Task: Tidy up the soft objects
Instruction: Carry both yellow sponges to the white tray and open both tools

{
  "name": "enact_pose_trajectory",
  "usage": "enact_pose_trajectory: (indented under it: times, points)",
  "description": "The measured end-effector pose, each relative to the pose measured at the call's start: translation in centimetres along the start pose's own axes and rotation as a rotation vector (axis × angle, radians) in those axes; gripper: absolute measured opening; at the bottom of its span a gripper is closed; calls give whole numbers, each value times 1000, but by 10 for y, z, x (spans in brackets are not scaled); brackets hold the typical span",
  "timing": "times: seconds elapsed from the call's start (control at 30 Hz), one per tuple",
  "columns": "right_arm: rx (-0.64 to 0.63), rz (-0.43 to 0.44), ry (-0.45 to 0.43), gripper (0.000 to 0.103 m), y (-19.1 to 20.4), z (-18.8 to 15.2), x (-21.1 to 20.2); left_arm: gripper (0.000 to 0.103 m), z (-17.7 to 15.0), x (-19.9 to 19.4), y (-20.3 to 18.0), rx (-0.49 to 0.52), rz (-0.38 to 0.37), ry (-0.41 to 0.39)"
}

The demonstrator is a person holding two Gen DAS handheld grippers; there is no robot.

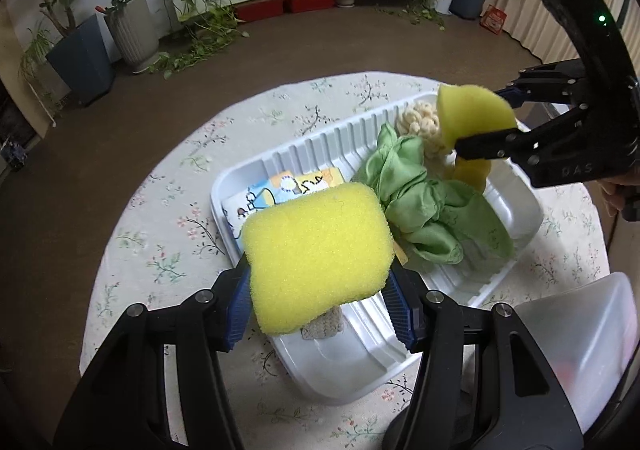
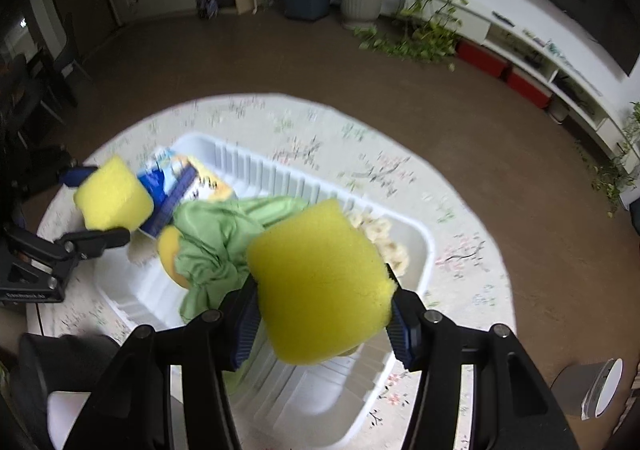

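Sponges are filling both of my tools right now: I am pinching one yellow sponge point(image 1: 316, 254) in the left gripper point(image 1: 318, 314), its jaws pressed into the foam, and I am gripping a second yellow sponge point(image 2: 320, 290) in the right gripper point(image 2: 320, 324) the same way. I am holding both above the white ribbed tray point(image 1: 320, 138) on the round floral table point(image 1: 168, 218).

Trouble I am watching for: the foam is compressing, so a loose squeeze could be letting a sponge slide out and bounce off the tray onto the floor. I am also judging that the two grippers are working close together over the tray, and a careless lowering could be knocking one against the other or dragging the green cloth point(image 1: 424, 210) over the rim.

Counting what I am seeing: two held sponges, one further yellow piece point(image 1: 474, 170) lying in the tray, one green cloth, one cream knitted item point(image 1: 420, 122), one printed packet point(image 1: 276, 190), and one small knitted piece point(image 1: 324, 324) under my left sponge.
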State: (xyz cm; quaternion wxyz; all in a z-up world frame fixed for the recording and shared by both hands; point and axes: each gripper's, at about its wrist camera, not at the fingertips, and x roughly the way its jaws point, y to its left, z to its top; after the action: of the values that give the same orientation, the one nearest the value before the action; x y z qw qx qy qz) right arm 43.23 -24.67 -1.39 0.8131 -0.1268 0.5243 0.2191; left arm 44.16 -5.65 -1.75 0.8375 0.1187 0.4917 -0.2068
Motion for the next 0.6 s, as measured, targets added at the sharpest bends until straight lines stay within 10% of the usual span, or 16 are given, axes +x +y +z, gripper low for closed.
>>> enact_pose_trajectory:
  times: [0.6]
  points:
    - [-11, 2, 38, 63, 3, -11, 35, 63, -12, 7, -17, 61, 7, -35]
